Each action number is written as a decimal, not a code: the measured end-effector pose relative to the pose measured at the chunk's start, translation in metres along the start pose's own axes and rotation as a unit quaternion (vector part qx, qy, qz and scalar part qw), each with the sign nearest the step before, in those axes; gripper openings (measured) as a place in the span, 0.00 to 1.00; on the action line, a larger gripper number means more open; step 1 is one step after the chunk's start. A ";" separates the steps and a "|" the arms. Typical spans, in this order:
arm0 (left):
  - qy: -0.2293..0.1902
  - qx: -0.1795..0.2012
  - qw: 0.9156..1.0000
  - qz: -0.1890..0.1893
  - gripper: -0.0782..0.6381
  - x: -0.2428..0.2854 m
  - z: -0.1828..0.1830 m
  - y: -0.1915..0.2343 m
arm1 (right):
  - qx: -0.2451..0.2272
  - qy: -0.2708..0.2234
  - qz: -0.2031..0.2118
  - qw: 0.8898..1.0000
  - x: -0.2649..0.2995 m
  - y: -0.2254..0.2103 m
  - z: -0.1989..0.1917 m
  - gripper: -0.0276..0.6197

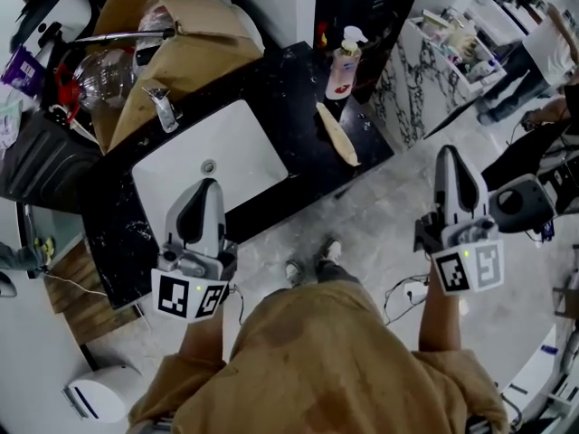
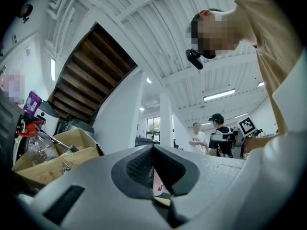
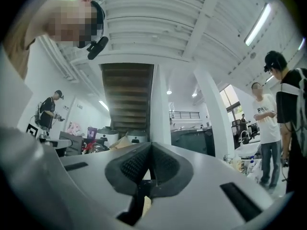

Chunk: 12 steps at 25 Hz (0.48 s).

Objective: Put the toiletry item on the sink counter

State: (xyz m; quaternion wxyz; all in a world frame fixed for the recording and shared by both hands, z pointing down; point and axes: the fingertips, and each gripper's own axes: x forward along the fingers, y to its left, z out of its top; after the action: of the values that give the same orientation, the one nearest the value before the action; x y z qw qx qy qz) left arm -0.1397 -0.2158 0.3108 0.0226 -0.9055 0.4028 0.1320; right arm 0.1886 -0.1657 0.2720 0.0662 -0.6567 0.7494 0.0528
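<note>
A clear pump bottle with a pink label stands upright at the far right corner of the black sink counter. A tan elongated item lies on the counter just in front of it. My left gripper hangs over the counter's front edge below the white basin, jaws shut with nothing between them. My right gripper is held over the floor to the right of the counter, also shut and empty. In the left gripper view a bit of the pink label shows under the shut jaws. The right gripper view shows its pads pressed together.
A cardboard box with plastic bottles sits at the counter's back left, a chrome faucet beside the basin. A marble-patterned shelf unit stands to the right. The person's feet and cables are on the floor. People stand in the background.
</note>
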 end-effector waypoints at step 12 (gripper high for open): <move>-0.029 0.013 0.999 -0.008 0.12 0.011 0.026 -0.007 | -0.032 -0.002 -0.042 0.999 -0.049 -0.012 0.009 0.05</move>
State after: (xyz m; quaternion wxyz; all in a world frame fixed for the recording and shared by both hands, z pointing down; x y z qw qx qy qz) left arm -0.1333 -0.2153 0.2828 0.0470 -0.9041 0.3963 0.1531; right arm 0.2067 -0.1179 0.2712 0.0486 -0.6891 0.7190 0.0756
